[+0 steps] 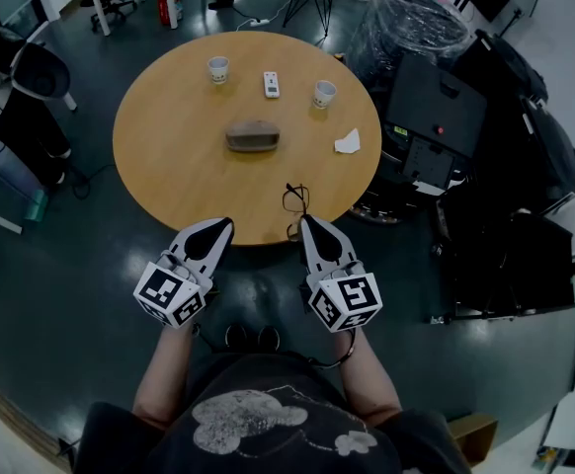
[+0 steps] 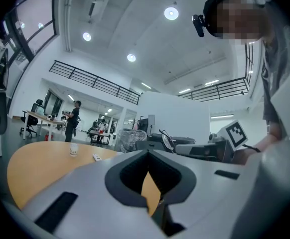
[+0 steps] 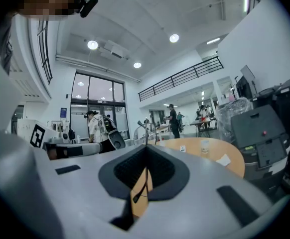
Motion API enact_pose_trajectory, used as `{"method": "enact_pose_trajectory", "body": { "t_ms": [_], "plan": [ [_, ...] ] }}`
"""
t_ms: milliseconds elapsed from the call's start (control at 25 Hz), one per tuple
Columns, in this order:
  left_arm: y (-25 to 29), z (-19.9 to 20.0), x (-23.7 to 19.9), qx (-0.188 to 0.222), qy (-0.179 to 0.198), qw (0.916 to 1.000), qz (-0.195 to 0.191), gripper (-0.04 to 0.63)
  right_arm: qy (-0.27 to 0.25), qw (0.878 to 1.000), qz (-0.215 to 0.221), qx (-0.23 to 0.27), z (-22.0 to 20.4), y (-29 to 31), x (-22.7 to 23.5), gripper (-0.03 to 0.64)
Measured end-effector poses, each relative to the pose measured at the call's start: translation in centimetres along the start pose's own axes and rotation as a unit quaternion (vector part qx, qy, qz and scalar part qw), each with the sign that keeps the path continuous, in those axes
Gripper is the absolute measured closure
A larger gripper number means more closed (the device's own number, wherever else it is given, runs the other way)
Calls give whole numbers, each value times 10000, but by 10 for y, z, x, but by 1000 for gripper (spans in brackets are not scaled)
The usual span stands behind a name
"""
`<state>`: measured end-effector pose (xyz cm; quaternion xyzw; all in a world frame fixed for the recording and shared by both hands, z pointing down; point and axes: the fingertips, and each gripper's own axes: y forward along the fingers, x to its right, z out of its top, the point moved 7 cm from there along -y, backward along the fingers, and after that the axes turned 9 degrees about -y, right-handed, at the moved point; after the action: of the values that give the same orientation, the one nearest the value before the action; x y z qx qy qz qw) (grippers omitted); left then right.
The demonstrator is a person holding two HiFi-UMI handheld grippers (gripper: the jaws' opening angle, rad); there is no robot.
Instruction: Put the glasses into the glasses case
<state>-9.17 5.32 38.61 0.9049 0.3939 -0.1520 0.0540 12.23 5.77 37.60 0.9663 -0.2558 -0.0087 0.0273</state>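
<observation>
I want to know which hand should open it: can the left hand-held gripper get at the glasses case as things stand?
Probably yes. Only bare table lies between the left hand-held gripper and the glasses case mid-table, and the remote sits beyond it. The gripper's jaws are together, though.

Head view looks steeply down from above and behind the left claw (image 1: 218,228) and right claw (image 1: 307,223), round desk (image 1: 169,156) ahead of them. Each claw view sits close behind its own jaws, facing level across the desk. All three share the desk top.
</observation>
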Motion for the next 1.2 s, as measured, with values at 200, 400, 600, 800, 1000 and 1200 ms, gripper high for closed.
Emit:
{"method": "enact_pose_trajectory", "body": {
  "t_ms": [200,400,600,800,1000,1200],
  "plan": [
    [-3,-2,-5,-26,-48,10000,1,589,181,9998,-43,27,-2,2,-1,627],
    [-3,-3,-13,-19,-53,10000,-24,589,350,9993,-105,-13,-7,6,0,627],
    [-5,-3,-21,-4,-82,10000,-36,589,341,9992,-164,-96,-11,11,-2,627],
    [-8,0,-35,18,-95,9999,-98,589,330,9991,-254,-94,-11,20,-9,627],
    [-8,3,-52,-28,-75,9997,-212,589,241,9989,-384,-69,-10,33,-14,627],
    [1,-1,-66,-111,-112,9996,-229,589,255,9986,-439,-111,-16,47,-4,626]
  ]
}}
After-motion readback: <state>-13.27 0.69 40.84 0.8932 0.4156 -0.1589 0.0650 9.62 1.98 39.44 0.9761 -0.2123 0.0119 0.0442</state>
